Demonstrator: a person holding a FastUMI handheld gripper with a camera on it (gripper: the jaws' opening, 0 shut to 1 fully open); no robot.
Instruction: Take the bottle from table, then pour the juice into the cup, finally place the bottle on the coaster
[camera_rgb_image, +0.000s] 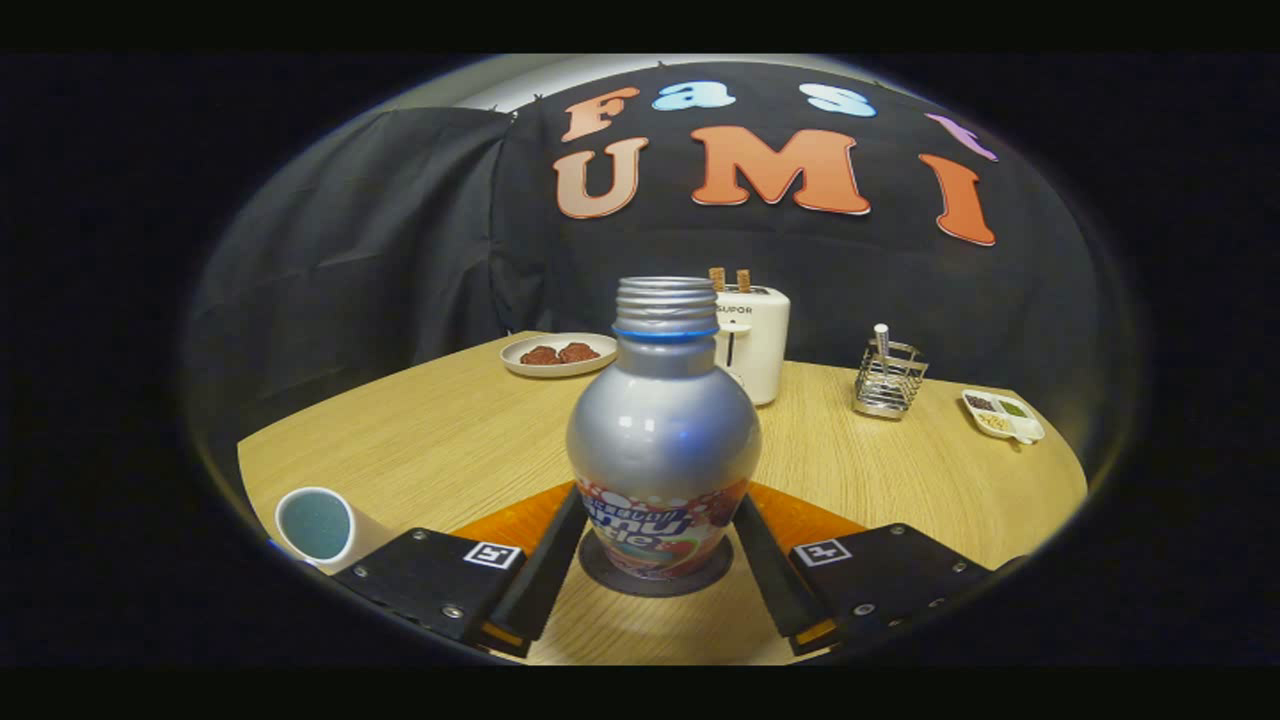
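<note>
A silver bottle (662, 430) with a printed label and an uncapped threaded neck stands upright on a dark round coaster (607, 574). My gripper (660, 495) is shut on the bottle, one finger pressing each side of its lower body. A white cup (316, 526) stands to the left of the left finger, its mouth showing a dark greenish inside.
On the wooden table (430, 440) beyond the bottle are a plate (558, 354) with two brown pieces, a white toaster (755, 340), a wire rack (888, 380) and a small divided dish (1003, 415) at the far right. The black cloth wall closes off the back.
</note>
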